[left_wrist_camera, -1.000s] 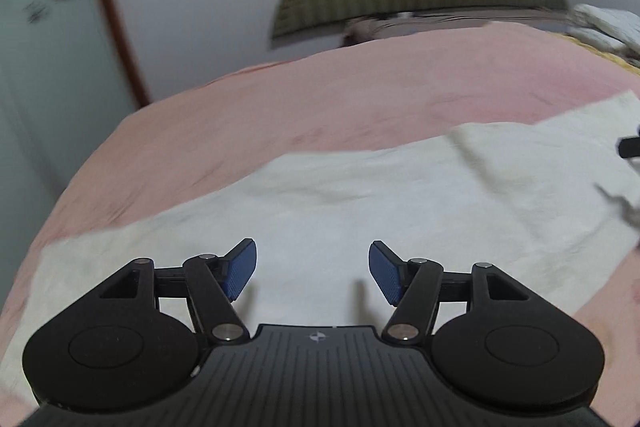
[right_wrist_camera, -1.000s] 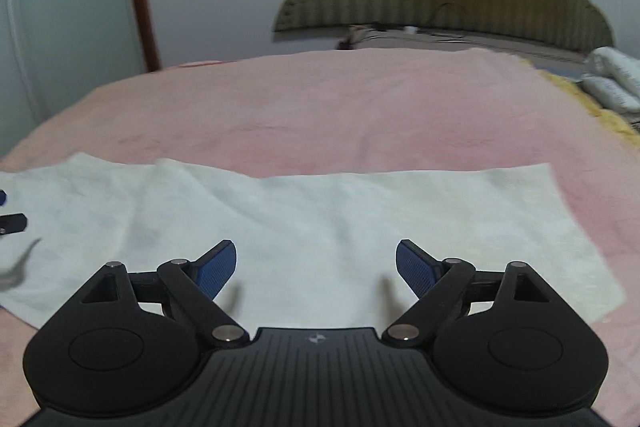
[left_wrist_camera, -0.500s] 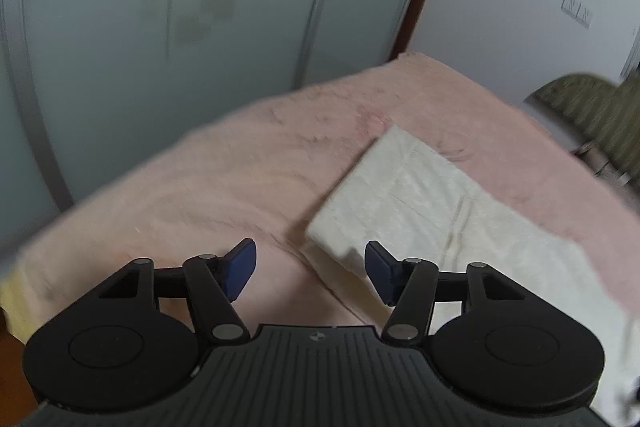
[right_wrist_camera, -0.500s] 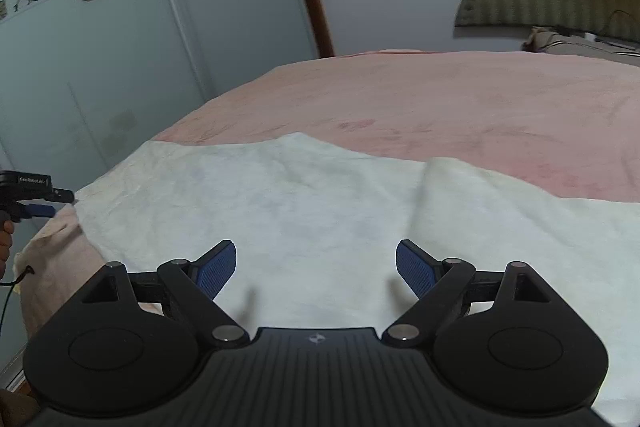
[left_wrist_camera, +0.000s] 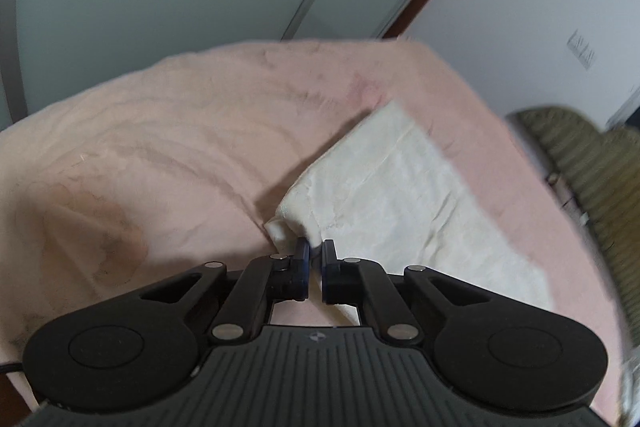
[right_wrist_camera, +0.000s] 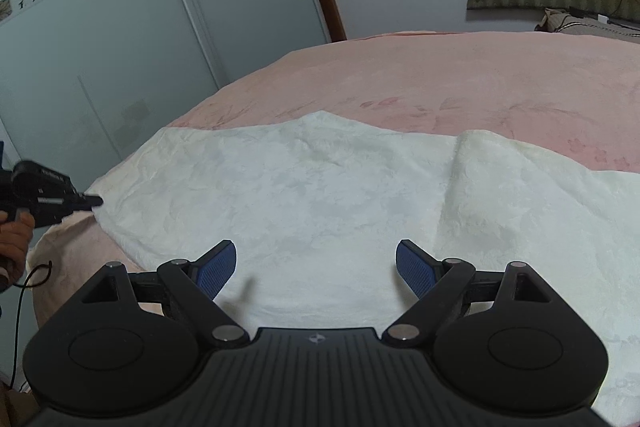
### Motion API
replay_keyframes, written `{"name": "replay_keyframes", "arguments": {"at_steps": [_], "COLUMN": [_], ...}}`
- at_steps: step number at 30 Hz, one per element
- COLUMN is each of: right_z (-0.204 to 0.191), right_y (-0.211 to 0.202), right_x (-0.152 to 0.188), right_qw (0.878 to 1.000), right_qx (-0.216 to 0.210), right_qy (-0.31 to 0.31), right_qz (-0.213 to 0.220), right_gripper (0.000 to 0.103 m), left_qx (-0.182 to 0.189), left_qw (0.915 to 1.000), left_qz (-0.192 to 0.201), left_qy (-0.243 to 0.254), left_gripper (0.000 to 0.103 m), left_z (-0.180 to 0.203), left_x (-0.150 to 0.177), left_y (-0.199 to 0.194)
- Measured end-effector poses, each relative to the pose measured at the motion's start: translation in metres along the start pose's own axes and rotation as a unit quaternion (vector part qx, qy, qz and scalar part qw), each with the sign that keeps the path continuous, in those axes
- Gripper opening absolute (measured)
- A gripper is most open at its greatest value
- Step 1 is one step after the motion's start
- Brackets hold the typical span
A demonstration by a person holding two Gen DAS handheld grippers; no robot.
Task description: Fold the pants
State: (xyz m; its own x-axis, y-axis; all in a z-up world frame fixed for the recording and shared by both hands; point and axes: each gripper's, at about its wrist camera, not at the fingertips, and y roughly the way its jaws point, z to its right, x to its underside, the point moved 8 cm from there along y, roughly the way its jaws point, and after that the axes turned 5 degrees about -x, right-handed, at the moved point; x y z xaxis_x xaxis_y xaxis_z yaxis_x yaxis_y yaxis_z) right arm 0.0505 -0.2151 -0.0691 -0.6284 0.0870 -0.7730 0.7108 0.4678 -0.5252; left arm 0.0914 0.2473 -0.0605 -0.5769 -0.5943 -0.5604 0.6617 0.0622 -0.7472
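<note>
On a pink bedspread (right_wrist_camera: 460,79) beside flower-printed wardrobe doors (right_wrist_camera: 100,27), the left gripper (left_wrist_camera: 315,251) has just closed, clamping the cream pants (right_wrist_camera: 320,195) at their corner, while the right gripper (right_wrist_camera: 316,267) gapes empty above them.

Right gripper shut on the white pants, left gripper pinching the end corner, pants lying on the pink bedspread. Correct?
Not quite. The right gripper is open, its jaws spread above the white pants with nothing clamped, as the right wrist view shows. The rest holds: the left gripper, jaws just closed, pinches the end corner, and the pants lie on the pink bedspread.
</note>
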Motion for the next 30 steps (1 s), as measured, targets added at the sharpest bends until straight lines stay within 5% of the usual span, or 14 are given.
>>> {"name": "replay_keyframes", "arguments": {"at_steps": [2, 4, 9, 13, 18, 22, 25, 28, 30], "right_z": [0.007, 0.019, 0.048, 0.078, 0.149, 0.188, 0.209, 0.226, 0.244], "right_y": [-0.006, -0.014, -0.035, -0.084, -0.167, -0.215, -0.225, -0.226, -0.226], "right_x": [-0.001, 0.0, 0.025, 0.021, 0.039, 0.064, 0.085, 0.082, 0.075], "right_qw": [1.0, 0.999, 0.997, 0.988, 0.934, 0.885, 0.858, 0.851, 0.843], "right_qx": [0.013, 0.028, 0.063, 0.118, 0.224, 0.257, 0.248, 0.246, 0.264], "right_qy": [0.007, 0.025, 0.037, 0.085, 0.234, 0.334, 0.394, 0.39, 0.385], "right_qz": [0.009, 0.016, -0.015, 0.058, 0.147, 0.198, 0.217, 0.25, 0.266], "right_gripper": [0.088, 0.088, 0.087, 0.088, 0.088, 0.088, 0.086, 0.085, 0.072], "left_qx": [-0.011, -0.03, -0.063, 0.004, 0.082, 0.105, 0.117, 0.118, 0.121], "left_qw": [0.9994, 0.9979, 0.9854, 0.9705, 0.9322, 0.8993, 0.887, 0.884, 0.8832], "left_qz": [0.018, 0.037, 0.116, 0.123, 0.085, 0.075, 0.069, 0.065, 0.056], "left_qy": [0.026, 0.043, 0.108, 0.207, 0.342, 0.418, 0.441, 0.448, 0.45], "left_gripper": [0.01, 0.028, 0.031, 0.067, 0.068, 0.068, 0.069, 0.069, 0.069], "left_z": [0.006, 0.01, 0.037, 0.103, 0.193, 0.233, 0.246, 0.253, 0.258], "left_x": [-0.001, -0.003, -0.011, 0.011, 0.079, 0.125, 0.141, 0.149, 0.153], "left_y": [-0.005, -0.016, -0.052, -0.049, -0.026, -0.018, -0.018, -0.011, -0.008]}}
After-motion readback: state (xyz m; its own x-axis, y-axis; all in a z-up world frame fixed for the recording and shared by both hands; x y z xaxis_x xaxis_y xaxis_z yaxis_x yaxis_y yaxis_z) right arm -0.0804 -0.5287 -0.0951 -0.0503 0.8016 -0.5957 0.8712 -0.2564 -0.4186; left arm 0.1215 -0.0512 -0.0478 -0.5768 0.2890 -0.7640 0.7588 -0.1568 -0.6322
